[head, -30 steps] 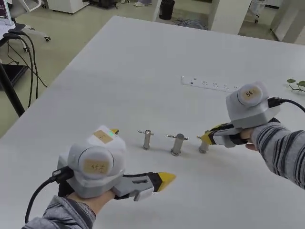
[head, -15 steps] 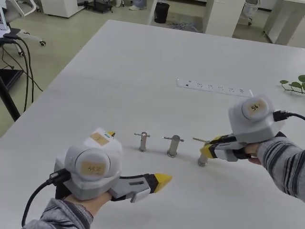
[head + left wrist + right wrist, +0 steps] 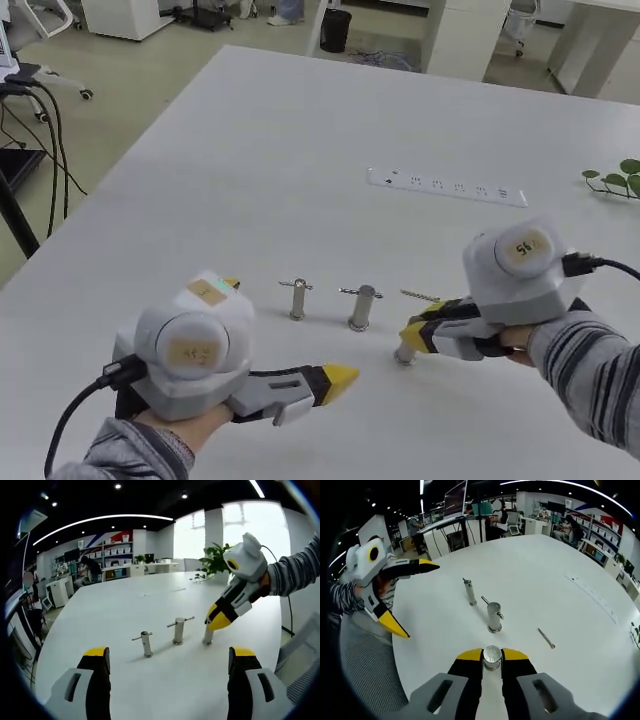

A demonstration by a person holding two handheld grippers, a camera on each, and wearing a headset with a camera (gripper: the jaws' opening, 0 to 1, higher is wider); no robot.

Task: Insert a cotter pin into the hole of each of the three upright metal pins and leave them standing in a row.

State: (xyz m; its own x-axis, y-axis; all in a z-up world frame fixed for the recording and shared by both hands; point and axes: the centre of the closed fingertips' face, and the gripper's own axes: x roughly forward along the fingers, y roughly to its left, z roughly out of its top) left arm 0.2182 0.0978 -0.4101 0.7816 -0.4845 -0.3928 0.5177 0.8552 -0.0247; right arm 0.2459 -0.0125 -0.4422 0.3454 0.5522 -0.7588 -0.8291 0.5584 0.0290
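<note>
The left pin (image 3: 297, 302) and middle pin (image 3: 360, 310) hold cotters, the right gripper (image 3: 410, 337) clamps the bare third pin (image 3: 404, 354), its cotter (image 3: 420, 296) lies loose, and the left gripper (image 3: 169, 655) gapes empty.

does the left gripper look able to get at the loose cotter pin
Probably not directly: the right gripper, shut on the end pin, and the middle pin stand between it and the cotter pin.

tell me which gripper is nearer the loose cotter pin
Right. The right gripper, shut on a metal pin, is just beside the cotter pin; the left gripper is open, farther off.
</note>
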